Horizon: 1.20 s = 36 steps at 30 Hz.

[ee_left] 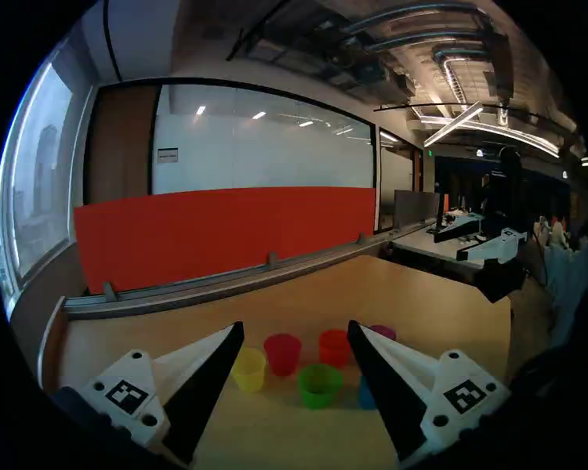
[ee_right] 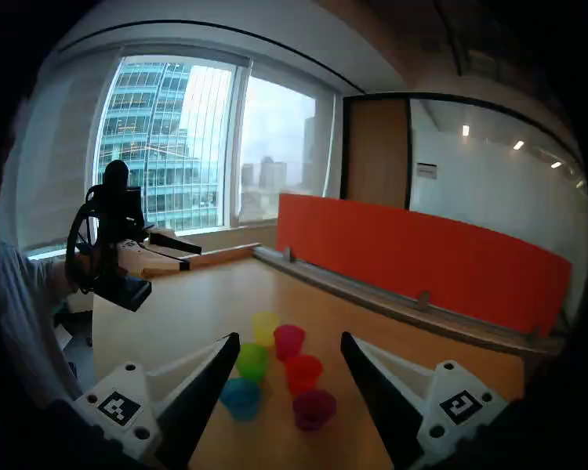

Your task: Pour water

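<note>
The left claw [ee_left: 295,324] stood wide apart, empty and touching nothing, above the tabletop [ee_left: 419,305]. Six cups sat clustered on the wood beyond its fingers. They were the yellow cup [ee_left: 248,370], red cup [ee_left: 282,352], orange cup [ee_left: 334,347], green cup [ee_left: 320,385], purple cup [ee_left: 384,331] and blue cup [ee_left: 364,395]. The last two were partly hidden behind one finger. The right claw [ee_right: 289,336] was likewise spread and empty, aimed at the same cluster from another side.

Each claw finger carried a black-and-white square tag [ee_left: 127,395], a pattern with no words.

In the right gripper view the left claw hung over the tabletop's window-side edge, beside a pale sleeve [ee_right: 23,313]. The cups stood well short of the edge that carried the orange screen [ee_left: 215,231]. A small sign [ee_left: 167,155] hung on the glass wall behind the screen, its writing too small to read.
</note>
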Available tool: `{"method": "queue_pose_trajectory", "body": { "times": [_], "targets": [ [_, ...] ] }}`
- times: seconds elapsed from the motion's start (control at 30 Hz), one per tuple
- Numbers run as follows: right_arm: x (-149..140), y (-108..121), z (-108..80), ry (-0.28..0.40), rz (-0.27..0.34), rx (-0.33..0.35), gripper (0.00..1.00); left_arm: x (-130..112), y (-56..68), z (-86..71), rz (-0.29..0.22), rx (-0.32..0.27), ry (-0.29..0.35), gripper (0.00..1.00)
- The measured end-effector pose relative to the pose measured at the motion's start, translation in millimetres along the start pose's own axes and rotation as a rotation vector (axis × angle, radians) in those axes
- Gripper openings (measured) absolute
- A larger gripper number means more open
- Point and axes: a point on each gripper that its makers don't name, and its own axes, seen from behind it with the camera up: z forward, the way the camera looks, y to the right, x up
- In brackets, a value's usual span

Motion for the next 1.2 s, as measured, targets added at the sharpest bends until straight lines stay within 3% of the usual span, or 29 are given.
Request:
{"method": "queue_pose_trajectory", "body": {
  "times": [0.9,1.2],
  "targets": [
    [-73,-19,24.2,-0.113,-0.017,0.088,1.00,-84,5.5,32.4,0.039,-0.038,-0.133,0.98],
    [-88,-24,29.0,-0.147,-0.038,0.116,1.00,-101,7.9,44.5,0.051,-0.059,-0.171,0.98]
  ]
}}
